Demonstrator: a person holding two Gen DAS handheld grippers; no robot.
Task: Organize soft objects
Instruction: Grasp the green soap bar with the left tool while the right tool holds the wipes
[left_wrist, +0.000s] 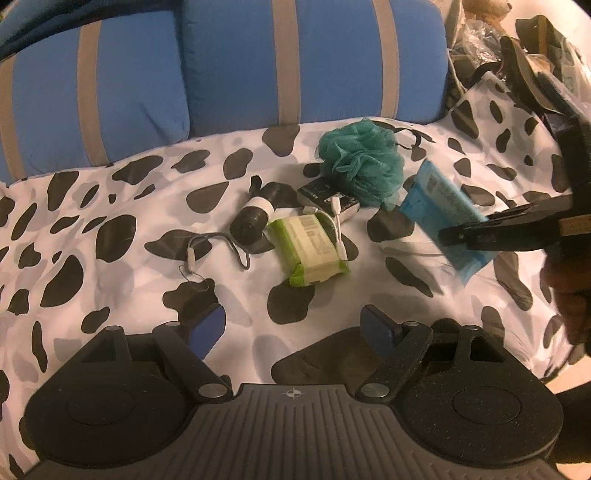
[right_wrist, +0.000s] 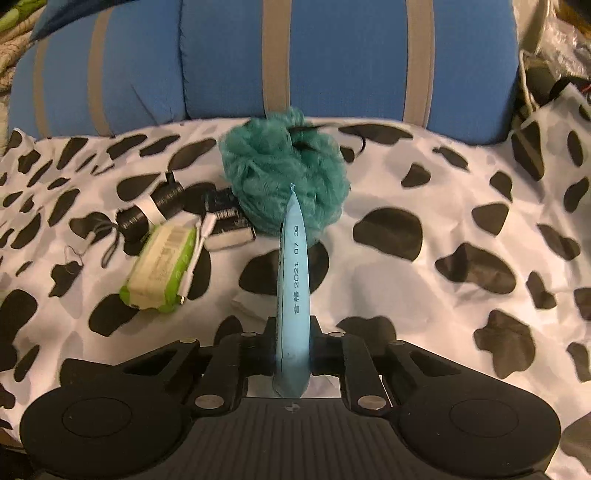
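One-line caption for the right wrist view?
Right gripper clamps a blue pack edge-on above the spotted sheet, with a teal loofah ahead and a green pack lying to its left.

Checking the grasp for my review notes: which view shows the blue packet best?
The left wrist view: the blue packet shows its broad printed face, pinched at one end by the right gripper. The right wrist view sees it only edge-on, clamped between the jaws.
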